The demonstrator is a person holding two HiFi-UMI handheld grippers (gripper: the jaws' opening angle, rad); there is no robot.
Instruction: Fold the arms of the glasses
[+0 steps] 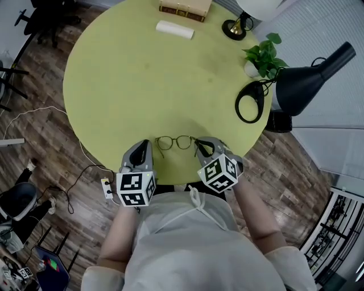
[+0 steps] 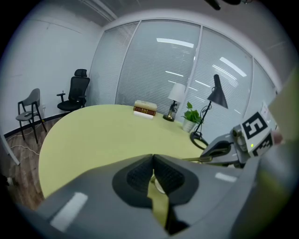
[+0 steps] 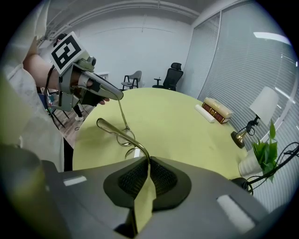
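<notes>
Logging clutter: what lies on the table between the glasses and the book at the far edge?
Bare table, apart from a white roll just before the book; the head view shows that stretch from the glasses.

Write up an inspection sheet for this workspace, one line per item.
Surface: round yellow-green table.
Job's things: glasses at the near edge, arms not yet folded.
Clutter: books, white roll, table lamp, plant, black lamp along the far and right rim.
Grippers: left gripper shut on one arm's tip, right gripper shut on the other arm.
Cables: power strip and wires on the floor, left.
Surroundings: wood floor, chairs, blinds.
</notes>
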